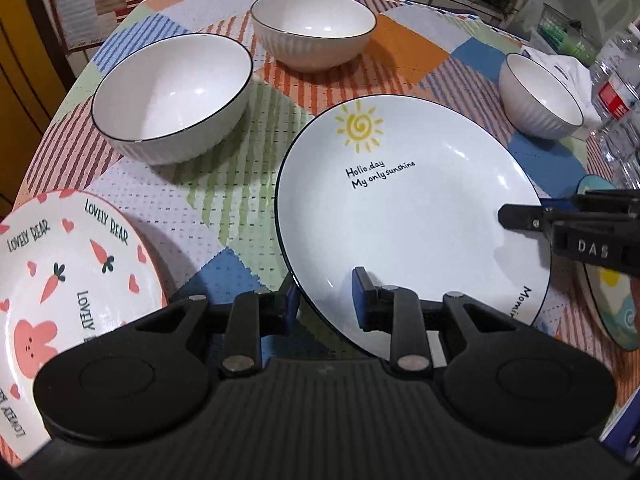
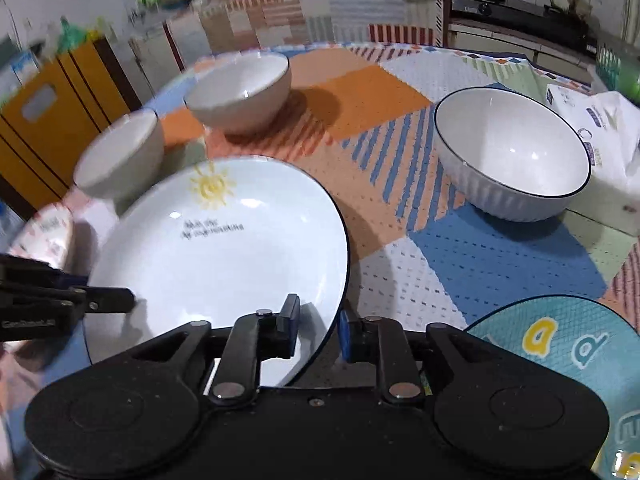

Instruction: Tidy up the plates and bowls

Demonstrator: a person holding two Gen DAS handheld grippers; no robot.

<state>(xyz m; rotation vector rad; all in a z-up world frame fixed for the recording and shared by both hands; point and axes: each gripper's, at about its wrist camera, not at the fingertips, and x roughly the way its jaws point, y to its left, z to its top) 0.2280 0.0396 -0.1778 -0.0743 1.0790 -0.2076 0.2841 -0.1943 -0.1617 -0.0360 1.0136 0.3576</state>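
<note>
A white sun plate with "Hollo day" writing is held off the cloth by both grippers. My left gripper straddles its near-left rim, one finger over and one under. My right gripper straddles its right rim and shows from the side in the left wrist view. A carrot-and-bear plate lies at the left. A teal letter plate lies at the right. Three white ribbed bowls stand behind: left, middle, right.
The patchwork tablecloth covers the round table. Clear water bottles and a tissue pack stand at the right edge. A yellow cabinet and a kitchen counter lie beyond the table.
</note>
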